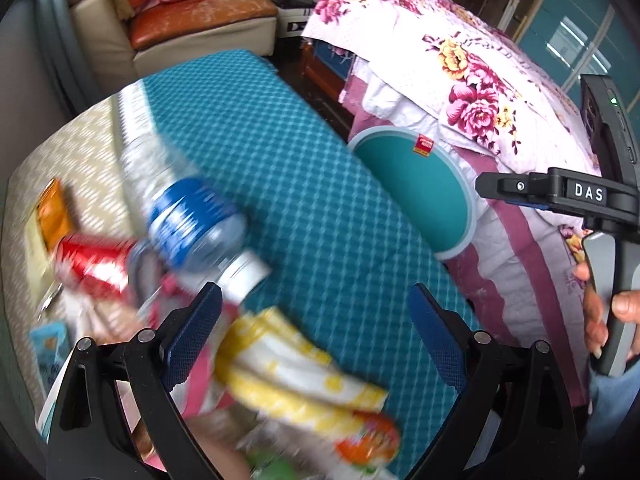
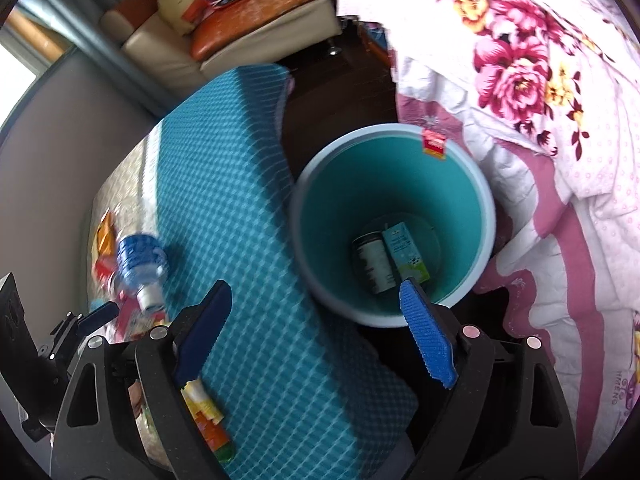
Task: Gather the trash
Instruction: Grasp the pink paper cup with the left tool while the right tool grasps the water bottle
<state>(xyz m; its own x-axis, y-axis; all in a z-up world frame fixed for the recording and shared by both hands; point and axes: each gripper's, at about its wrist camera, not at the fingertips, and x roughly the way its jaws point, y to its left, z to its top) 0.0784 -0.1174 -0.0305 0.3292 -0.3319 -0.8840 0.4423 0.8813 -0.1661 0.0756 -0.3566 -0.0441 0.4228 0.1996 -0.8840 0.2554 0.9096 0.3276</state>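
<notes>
Bin (image 2: 394, 184) rim touches table (image 2: 256, 216) edge; right gripper (image 2: 320, 332) spread, nothing held

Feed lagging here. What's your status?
Both tongs, left and right, open, empty. Carton and can in bin. Bottle waits.

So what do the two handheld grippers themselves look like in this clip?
Both the left gripper and the right gripper have black angular arms with silver pivot pins and blue, textured finger pads. The right one shows white "DAS" lettering and a grey handle.
</notes>
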